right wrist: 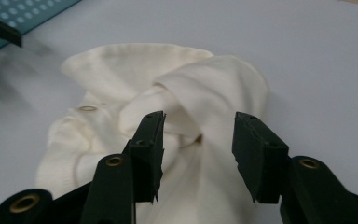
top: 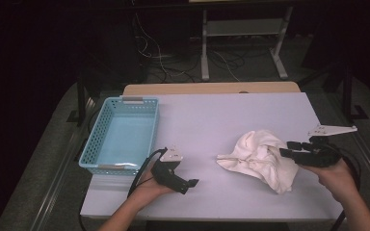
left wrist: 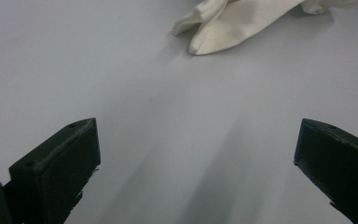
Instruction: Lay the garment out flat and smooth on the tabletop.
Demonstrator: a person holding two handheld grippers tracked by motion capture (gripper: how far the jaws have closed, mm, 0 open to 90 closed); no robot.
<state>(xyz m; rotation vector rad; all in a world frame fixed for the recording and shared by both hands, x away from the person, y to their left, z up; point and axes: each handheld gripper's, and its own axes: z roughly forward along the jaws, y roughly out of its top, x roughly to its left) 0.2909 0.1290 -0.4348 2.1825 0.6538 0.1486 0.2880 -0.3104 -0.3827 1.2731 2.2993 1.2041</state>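
At the far left the blue basket (top: 121,137) is sitting empty on the white surface (top: 231,115), well apart from the work. Just right of it, near you, your left gripper (top: 188,185) is resting low on the surface with its jaws spread wide and nothing between them, pointing toward the cloth. To the right, the crumpled white cloth (top: 262,159) is lying on the near right part of the surface. Your right gripper (top: 289,148) is hovering at the cloth's right edge; its jaws are parted with a raised fold (right wrist: 196,100) standing between them, not pressed. You are likely choosing a grip, so be centring that fold between the jaws, and be closing on one layer rather than the whole bunch, so the cloth is lifting cleanly instead of dragging.
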